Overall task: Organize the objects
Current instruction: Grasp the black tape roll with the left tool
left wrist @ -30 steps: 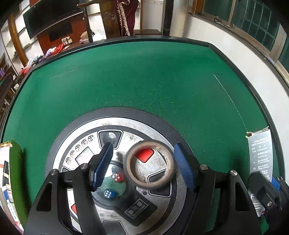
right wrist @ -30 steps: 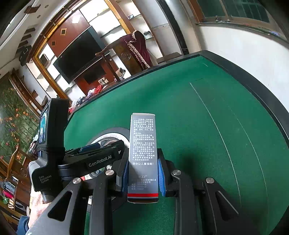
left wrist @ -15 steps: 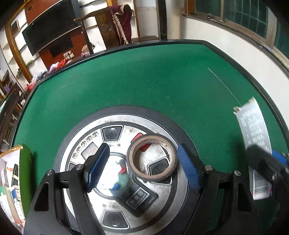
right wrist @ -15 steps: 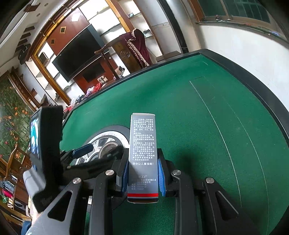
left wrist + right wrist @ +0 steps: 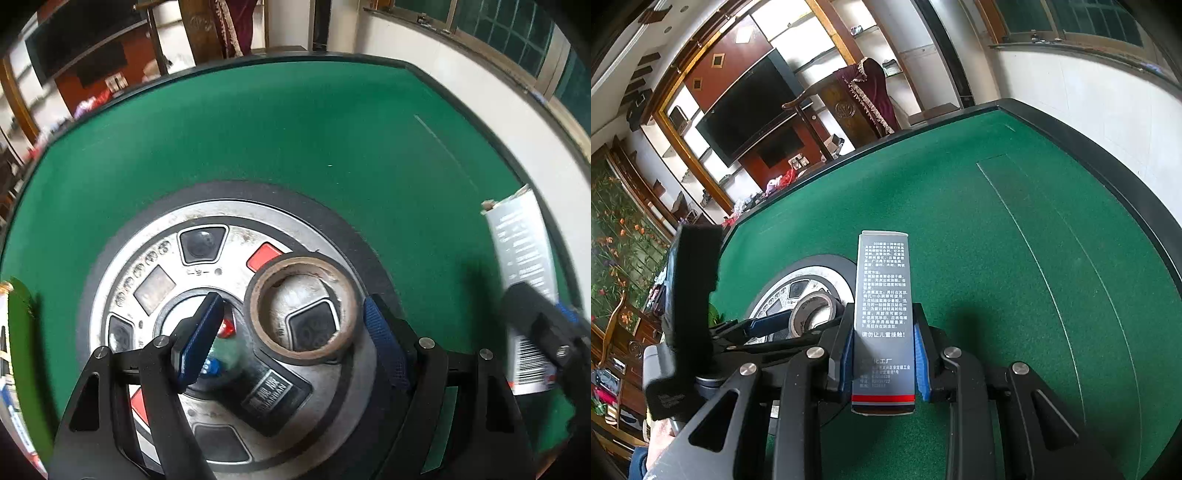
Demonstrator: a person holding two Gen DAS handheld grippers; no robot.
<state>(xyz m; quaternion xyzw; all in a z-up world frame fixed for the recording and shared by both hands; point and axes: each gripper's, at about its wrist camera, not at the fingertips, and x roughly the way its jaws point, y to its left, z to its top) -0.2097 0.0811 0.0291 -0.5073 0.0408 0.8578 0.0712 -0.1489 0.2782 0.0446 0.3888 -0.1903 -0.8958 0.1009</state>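
A roll of black tape (image 5: 303,308) with a brown cardboard core lies flat on the round metal centre console (image 5: 162,258) of the green mahjong table. My left gripper (image 5: 291,332) is open, its blue-padded fingers wide on either side of the roll; the right pad looks close to or touching it. My right gripper (image 5: 884,350) is shut on a tall grey glue box (image 5: 882,295) with white Chinese print, held above the felt right of the console. The box also shows in the left wrist view (image 5: 521,258). The roll shows in the right wrist view (image 5: 812,310).
Red and blue dice (image 5: 218,347) sit under the console's central dome. A green and white carton (image 5: 18,350) stands at the left edge. The table has a raised black rim (image 5: 1108,166). A wooden chair (image 5: 849,99) and TV cabinet stand beyond the table.
My left gripper has shifted so the tape roll sits nearer its right finger, and the view is closer to the console. My right gripper keeps holding the box, with little movement.
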